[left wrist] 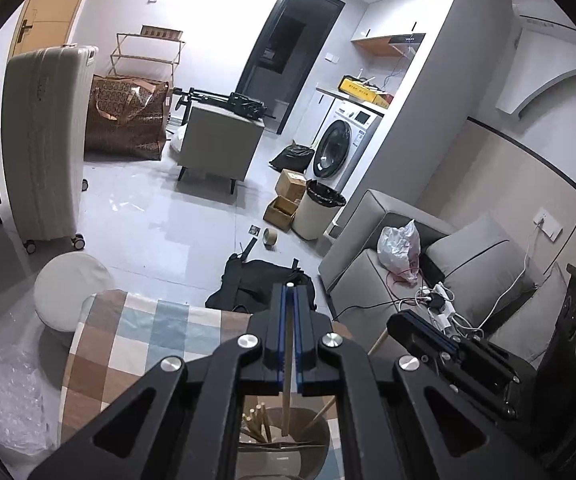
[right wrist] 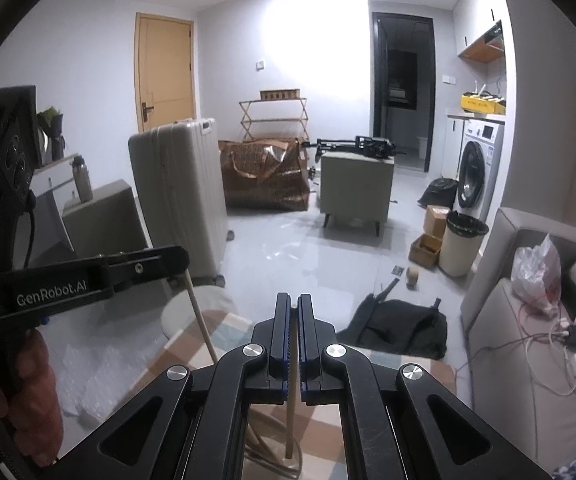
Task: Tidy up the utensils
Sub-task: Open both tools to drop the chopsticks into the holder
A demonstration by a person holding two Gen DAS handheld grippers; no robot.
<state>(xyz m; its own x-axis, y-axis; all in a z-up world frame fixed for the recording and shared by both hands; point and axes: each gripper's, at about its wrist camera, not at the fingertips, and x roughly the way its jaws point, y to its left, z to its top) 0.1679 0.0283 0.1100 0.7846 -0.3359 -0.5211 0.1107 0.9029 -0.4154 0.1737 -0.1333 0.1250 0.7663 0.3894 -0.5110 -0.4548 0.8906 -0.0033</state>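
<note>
My left gripper (left wrist: pixel 289 286) is shut on a wooden chopstick (left wrist: pixel 286 404) that hangs down into a brown round holder (left wrist: pixel 319 440) with several wooden utensils (left wrist: pixel 256 420) in it. My right gripper (right wrist: pixel 293 300) is shut on another wooden chopstick (right wrist: pixel 291 416), held upright over the holder's rim (right wrist: pixel 264 456). The right gripper also shows in the left wrist view (left wrist: pixel 427 330), holding its stick (left wrist: pixel 377 344). The left gripper shows in the right wrist view (right wrist: pixel 168 260) with its stick (right wrist: pixel 202 320) slanting down.
The holder stands on a table with a checked cloth (left wrist: pixel 128 340). Bubble wrap (left wrist: pixel 8 400) lies at left. A round white stool (left wrist: pixel 72 292), a black bag (left wrist: pixel 264 284) and a grey sofa (left wrist: pixel 387 272) stand beyond the table. A pale suitcase (left wrist: pixel 44 140) is farther back.
</note>
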